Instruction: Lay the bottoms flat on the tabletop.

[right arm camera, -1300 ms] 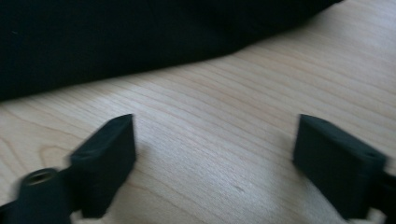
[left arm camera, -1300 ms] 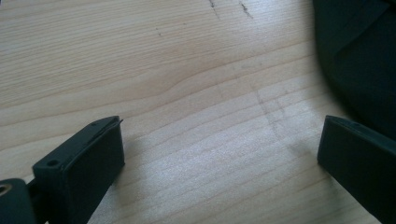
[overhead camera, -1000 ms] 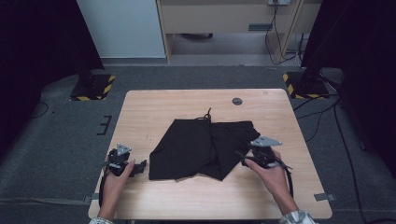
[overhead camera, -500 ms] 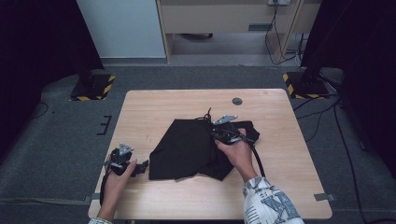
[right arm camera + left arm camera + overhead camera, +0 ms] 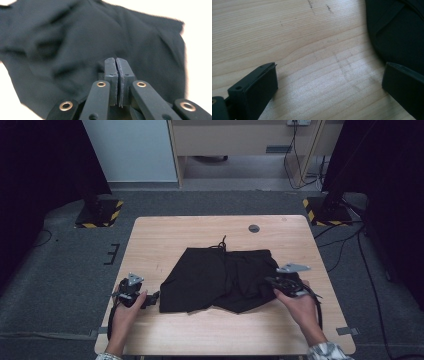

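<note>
A pair of black shorts (image 5: 220, 280) lies spread across the middle of the wooden table (image 5: 190, 232), its drawstring (image 5: 220, 243) at the far edge. My right gripper (image 5: 271, 281) rests at the shorts' right side. In the right gripper view its jaws are pressed together (image 5: 116, 61) at a fold of the black cloth (image 5: 62, 37), with creases running toward the tips. My left gripper (image 5: 151, 298) lies on the table by the shorts' near left corner. Its jaws stand wide apart (image 5: 329, 85) over bare wood, with the cloth's edge (image 5: 399, 32) beside the right jaw.
A small dark round grommet (image 5: 254, 228) sits in the table's far right part. Bare wood runs along the far edge and the near edge. Stands with yellow-black bases (image 5: 97, 215) and cables flank the table on the floor.
My right gripper went from the shorts' right side to their far middle, then came back to the right edge. The cloth now lies spread wider to the right. The left gripper stayed put.
</note>
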A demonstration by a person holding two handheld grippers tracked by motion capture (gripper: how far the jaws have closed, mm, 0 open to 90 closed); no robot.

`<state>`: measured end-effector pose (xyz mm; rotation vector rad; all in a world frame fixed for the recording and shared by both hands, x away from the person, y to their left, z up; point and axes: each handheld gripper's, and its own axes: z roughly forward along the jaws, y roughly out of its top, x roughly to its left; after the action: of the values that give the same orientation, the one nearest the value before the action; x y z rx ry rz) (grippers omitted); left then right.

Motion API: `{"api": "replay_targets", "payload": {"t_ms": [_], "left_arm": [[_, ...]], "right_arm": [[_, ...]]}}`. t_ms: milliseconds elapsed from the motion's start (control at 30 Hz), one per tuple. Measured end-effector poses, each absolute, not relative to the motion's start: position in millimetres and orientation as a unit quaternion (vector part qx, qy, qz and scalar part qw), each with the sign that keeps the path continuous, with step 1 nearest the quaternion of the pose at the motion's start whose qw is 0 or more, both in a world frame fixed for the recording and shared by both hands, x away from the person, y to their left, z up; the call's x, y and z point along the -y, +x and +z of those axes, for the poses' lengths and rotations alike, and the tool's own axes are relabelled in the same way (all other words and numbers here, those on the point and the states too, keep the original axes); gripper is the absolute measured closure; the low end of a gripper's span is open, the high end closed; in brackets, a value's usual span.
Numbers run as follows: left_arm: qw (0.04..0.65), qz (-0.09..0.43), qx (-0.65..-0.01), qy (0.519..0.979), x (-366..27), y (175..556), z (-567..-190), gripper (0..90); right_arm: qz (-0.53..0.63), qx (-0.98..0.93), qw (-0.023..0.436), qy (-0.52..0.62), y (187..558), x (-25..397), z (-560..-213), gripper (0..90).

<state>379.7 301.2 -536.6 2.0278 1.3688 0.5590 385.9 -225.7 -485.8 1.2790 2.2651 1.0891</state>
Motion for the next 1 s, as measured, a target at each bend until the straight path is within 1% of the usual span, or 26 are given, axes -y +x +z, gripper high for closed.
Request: {"api": "replay_targets", "payload": {"t_ms": [33,67,233,300,433,567,633,667,700,733,767,833,867,900,933,1000], "left_arm": [[0.310,0.213,-0.519,0.768,-301,380,-537,0.0],[0.313,0.214,-0.518,0.767,-300,379,-536,0.4],[0.324,0.210,-0.528,0.756,-301,377,-534,5.6],[0.330,0.209,-0.533,0.750,-301,377,-534,7.9],[0.330,0.216,-0.531,0.750,-300,379,-535,8.0],[0.338,0.217,-0.537,0.742,-297,383,-532,10.8],[0.328,0.234,-0.519,0.754,-297,389,-528,14.9],[0.328,0.234,-0.519,0.754,-297,389,-528,16.3],[0.324,0.241,-0.511,0.759,-298,393,-526,16.4],[0.324,0.241,-0.511,0.759,-298,393,-526,17.0],[0.323,0.245,-0.508,0.760,-300,394,-524,17.0],[0.329,0.253,-0.503,0.759,-302,396,-518,17.7],[0.330,0.256,-0.505,0.755,-302,398,-516,19.3],[0.332,0.254,-0.512,0.751,-304,407,-511,24.0],[0.332,0.254,-0.512,0.751,-304,407,-511,24.0],[0.339,0.247,-0.517,0.746,-303,416,-508,24.1]], "right_arm": [[0.381,-0.790,0.160,0.452,381,233,-489,88.0],[0.379,-0.785,0.162,0.462,368,249,-496,87.9],[0.368,-0.784,0.164,0.472,356,271,-508,87.2],[0.371,-0.781,0.161,0.475,355,276,-509,86.4],[0.374,-0.780,0.163,0.474,354,277,-510,87.1],[0.369,-0.782,0.153,0.479,354,274,-522,86.6],[0.367,-0.776,0.163,0.486,350,273,-526,78.1],[0.367,-0.776,0.163,0.486,350,273,-526,78.1],[0.364,-0.773,0.180,0.488,348,275,-521,67.0],[0.365,-0.772,0.184,0.486,348,275,-519,62.1],[0.365,-0.772,0.184,0.486,348,275,-519,62.1],[0.375,-0.769,0.188,0.483,350,275,-511,49.9],[0.381,-0.768,0.187,0.480,353,274,-507,45.5],[0.399,-0.764,0.176,0.476,362,270,-501,37.1],[0.399,-0.764,0.176,0.476,362,270,-501,37.1],[0.403,-0.768,0.160,0.471,372,264,-499,31.6]]}}
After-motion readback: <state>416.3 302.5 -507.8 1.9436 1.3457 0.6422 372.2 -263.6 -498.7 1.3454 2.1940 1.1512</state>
